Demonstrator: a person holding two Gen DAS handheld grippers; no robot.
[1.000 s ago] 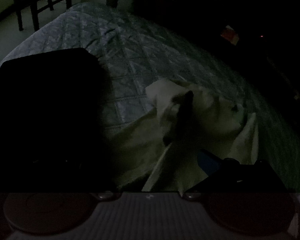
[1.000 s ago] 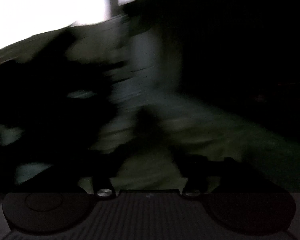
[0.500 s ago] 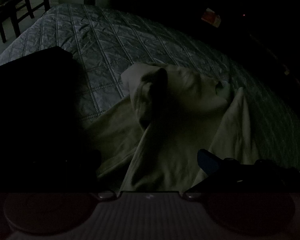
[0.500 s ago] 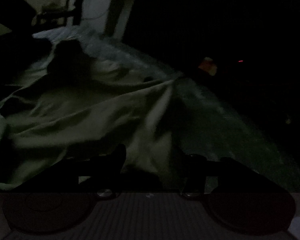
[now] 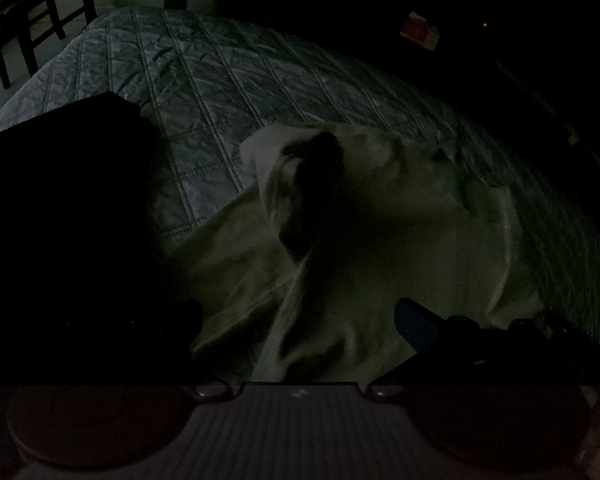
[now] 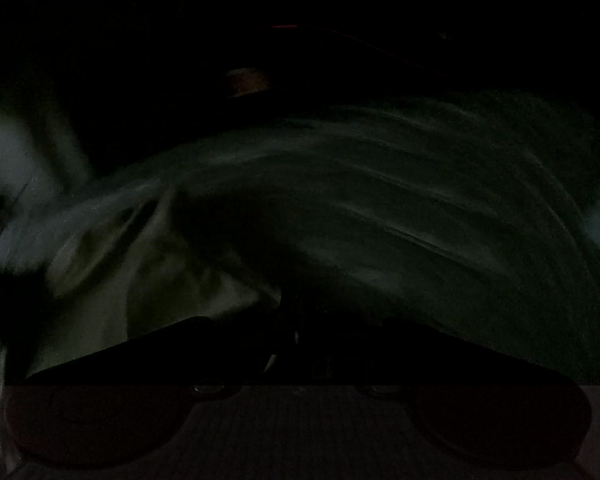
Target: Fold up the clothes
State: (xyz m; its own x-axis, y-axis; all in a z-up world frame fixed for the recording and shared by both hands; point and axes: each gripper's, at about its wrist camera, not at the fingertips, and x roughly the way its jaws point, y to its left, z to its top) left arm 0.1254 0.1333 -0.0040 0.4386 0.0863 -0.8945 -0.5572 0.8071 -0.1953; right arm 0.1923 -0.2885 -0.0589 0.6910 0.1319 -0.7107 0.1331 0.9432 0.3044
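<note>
A pale, crumpled garment (image 5: 380, 240) lies on a quilted grey bedspread (image 5: 204, 92) in very dim light. In the left wrist view my left gripper (image 5: 300, 320) hovers low over the garment's near part. Its fingers stand wide apart, one with a blue pad (image 5: 412, 320), and cloth lies loose under the gap. In the blurred right wrist view the garment (image 6: 148, 272) shows at the left and the bedspread (image 6: 420, 208) at the right. My right gripper (image 6: 294, 316) has its dark fingers brought together at the garment's edge, where the cloth tapers into the tips.
A large black shape (image 5: 60, 220) covers the bed's left part beside the garment. A dark wooden chair (image 5: 32, 20) stands on the pale floor past the bed's far left corner. A small orange box (image 5: 420, 30) sits in the dark at the far right.
The right wrist view has swung and rolled from over the spread garment to its edge by the bedspread, and the right fingers have come together. The left gripper has barely shifted.
</note>
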